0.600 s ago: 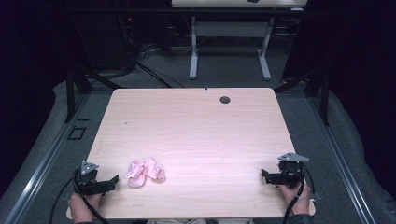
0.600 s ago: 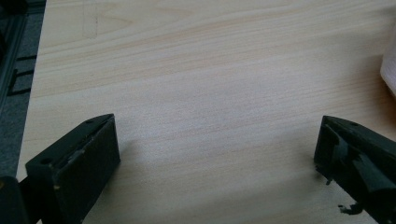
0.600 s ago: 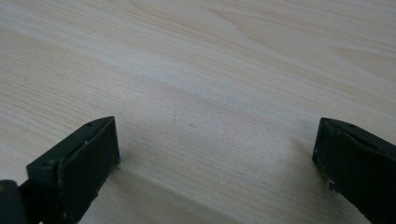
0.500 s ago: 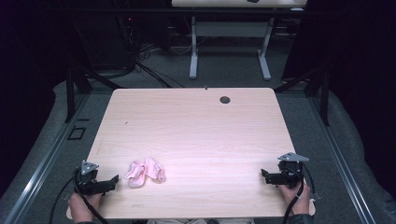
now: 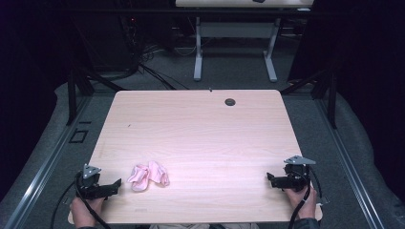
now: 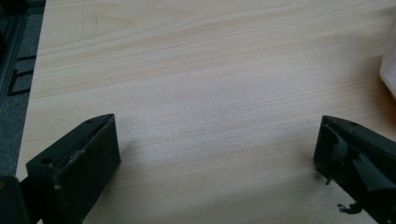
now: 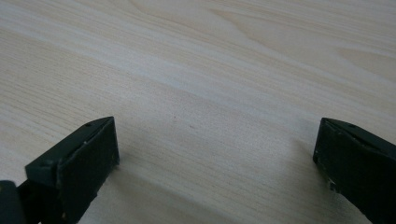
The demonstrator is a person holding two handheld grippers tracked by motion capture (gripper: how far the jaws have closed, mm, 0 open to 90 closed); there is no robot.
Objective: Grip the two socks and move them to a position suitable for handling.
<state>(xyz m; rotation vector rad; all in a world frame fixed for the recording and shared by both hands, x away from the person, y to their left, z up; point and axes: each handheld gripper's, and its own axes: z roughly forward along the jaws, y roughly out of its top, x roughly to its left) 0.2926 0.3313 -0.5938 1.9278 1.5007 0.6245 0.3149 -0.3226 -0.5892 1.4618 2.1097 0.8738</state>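
A crumpled pink cloth (image 5: 149,175) lies on the light wooden table (image 5: 200,138) near its front left. Just left of it, my left gripper (image 5: 116,185) rests at the front left corner, held by a hand, jaws wide open toward the cloth with nothing between them. In the left gripper view the same gripper (image 6: 217,154) frames bare wood, and a pale edge of the cloth (image 6: 390,70) shows at the right border. My right gripper (image 5: 270,180) sits at the front right, also open and empty. Its own view has the right gripper (image 7: 217,154) over bare tabletop.
A round dark grommet hole (image 5: 230,101) sits near the table's far edge. Beyond the table stands a white-legged desk frame (image 5: 234,52) with cables on the grey floor. Dark metal rails run along both sides of the table.
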